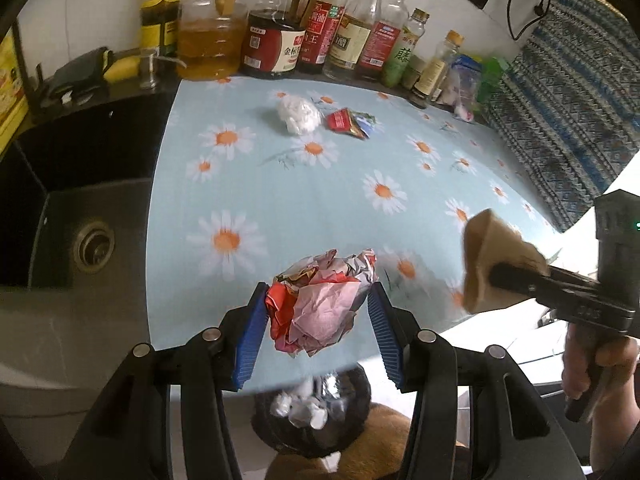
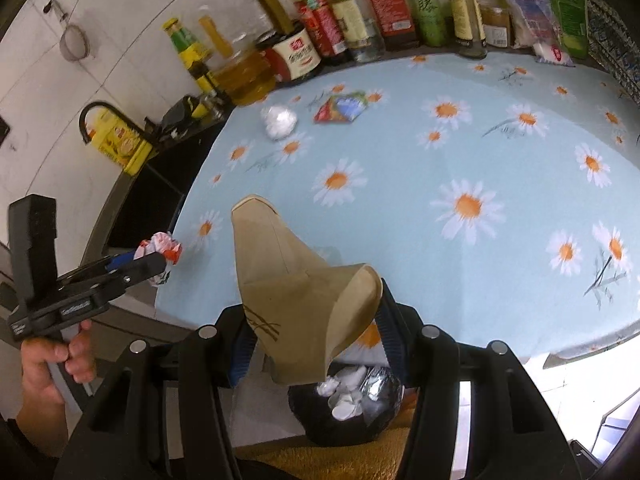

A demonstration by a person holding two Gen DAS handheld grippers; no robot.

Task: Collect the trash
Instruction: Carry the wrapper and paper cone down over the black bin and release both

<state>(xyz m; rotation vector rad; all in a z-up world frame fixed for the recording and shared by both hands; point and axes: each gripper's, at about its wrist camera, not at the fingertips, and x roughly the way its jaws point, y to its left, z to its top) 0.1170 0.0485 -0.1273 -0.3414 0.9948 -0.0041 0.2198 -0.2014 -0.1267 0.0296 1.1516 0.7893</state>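
Observation:
My left gripper [image 1: 318, 312] is shut on a crumpled red and pink paper ball [image 1: 320, 304], held above the counter's front edge over a black trash bin [image 1: 352, 392] with white scraps in it. My right gripper [image 2: 316, 320] is shut on a flattened brown paper cup [image 2: 296, 300], also above the bin [image 2: 360, 400]. The cup also shows in the left wrist view [image 1: 492, 256], and the paper ball shows in the right wrist view [image 2: 160, 248]. A white crumpled tissue [image 1: 298, 114] and a red and blue snack wrapper [image 1: 350, 122] lie at the back of the daisy-print cloth [image 1: 320, 200].
A row of oil and sauce bottles [image 1: 280, 36] stands along the back wall. A dark sink [image 1: 72, 220] lies left of the cloth. Snack bags [image 2: 552, 12] stand at the back right. A blue patterned cloth [image 1: 568, 100] hangs on the right.

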